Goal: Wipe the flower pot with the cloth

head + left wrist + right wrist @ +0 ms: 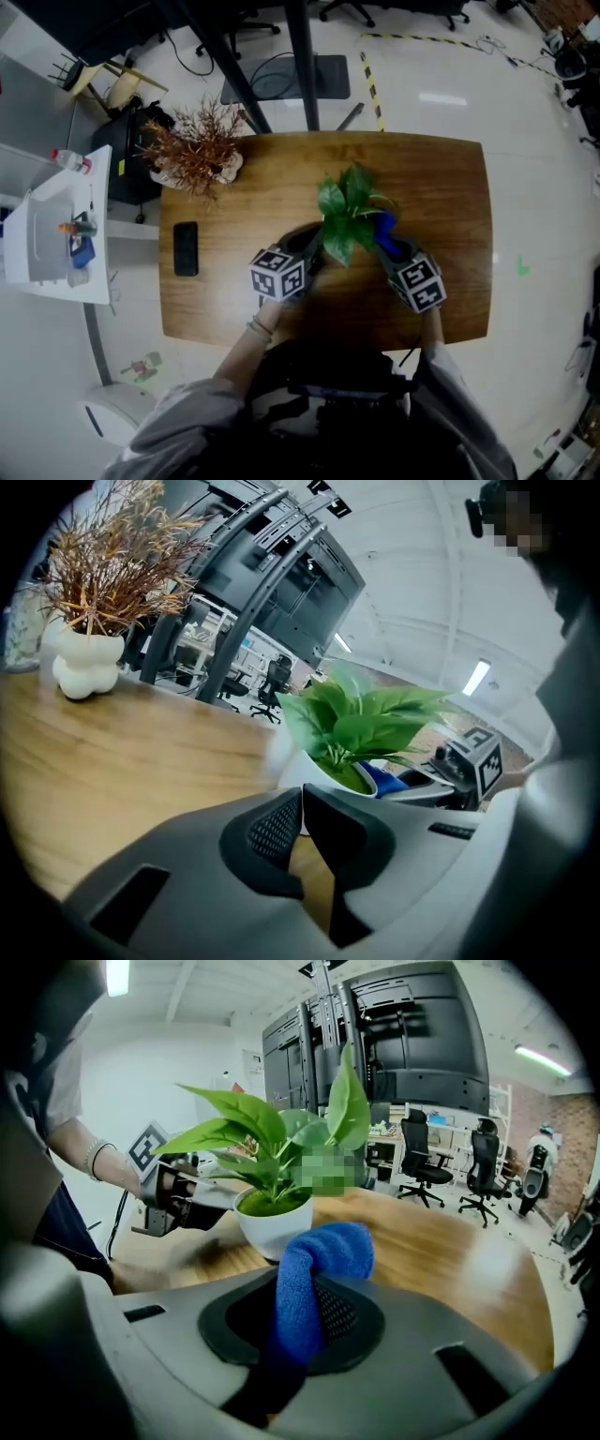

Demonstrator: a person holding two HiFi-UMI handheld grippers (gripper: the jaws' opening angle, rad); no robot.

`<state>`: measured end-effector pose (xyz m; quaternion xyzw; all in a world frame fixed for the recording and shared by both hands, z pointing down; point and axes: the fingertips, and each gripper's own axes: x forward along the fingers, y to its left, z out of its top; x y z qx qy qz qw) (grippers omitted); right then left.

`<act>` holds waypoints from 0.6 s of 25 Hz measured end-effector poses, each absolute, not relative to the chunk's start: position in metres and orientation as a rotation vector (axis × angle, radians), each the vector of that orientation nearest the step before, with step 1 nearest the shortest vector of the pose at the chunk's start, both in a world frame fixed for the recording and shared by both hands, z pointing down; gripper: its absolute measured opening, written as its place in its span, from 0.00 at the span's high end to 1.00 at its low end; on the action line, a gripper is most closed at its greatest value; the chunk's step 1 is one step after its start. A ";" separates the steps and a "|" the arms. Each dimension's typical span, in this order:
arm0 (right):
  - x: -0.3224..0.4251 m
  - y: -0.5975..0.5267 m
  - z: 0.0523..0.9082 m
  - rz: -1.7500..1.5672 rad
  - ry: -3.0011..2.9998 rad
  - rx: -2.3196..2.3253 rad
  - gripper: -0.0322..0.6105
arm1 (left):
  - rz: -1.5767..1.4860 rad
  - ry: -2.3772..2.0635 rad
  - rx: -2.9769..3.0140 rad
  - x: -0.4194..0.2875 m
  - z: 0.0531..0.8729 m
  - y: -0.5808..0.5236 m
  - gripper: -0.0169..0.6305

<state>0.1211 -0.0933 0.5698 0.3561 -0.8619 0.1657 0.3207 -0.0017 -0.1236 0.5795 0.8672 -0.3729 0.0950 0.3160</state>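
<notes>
A small white flower pot (272, 1222) holding a green leafy plant (349, 214) stands on the wooden table (441, 187). My right gripper (309, 1302) is shut on a blue cloth (314, 1269), whose bunched end sits just in front of the pot's right side; in the head view the cloth (384, 232) shows beside the leaves. My left gripper (298, 829) is shut with nothing between its jaws, close to the left side of the pot (314, 771). In the head view both grippers (281, 272) (415, 278) flank the plant.
A lumpy white vase of dried reddish twigs (199, 150) stands at the table's far left corner. A black phone (186, 248) lies flat near the left edge. A white side table (56, 234) with small items stands left of the desk.
</notes>
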 end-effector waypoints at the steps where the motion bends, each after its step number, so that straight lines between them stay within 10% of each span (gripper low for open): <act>1: 0.121 -0.098 0.568 0.420 -2.275 0.937 0.87 | 0.246 -0.981 2.279 -0.001 0.578 -0.121 0.97; 15: 0.074 -0.090 0.588 0.428 -2.317 0.780 0.87 | 0.177 -0.975 2.254 -0.013 0.582 -0.140 0.97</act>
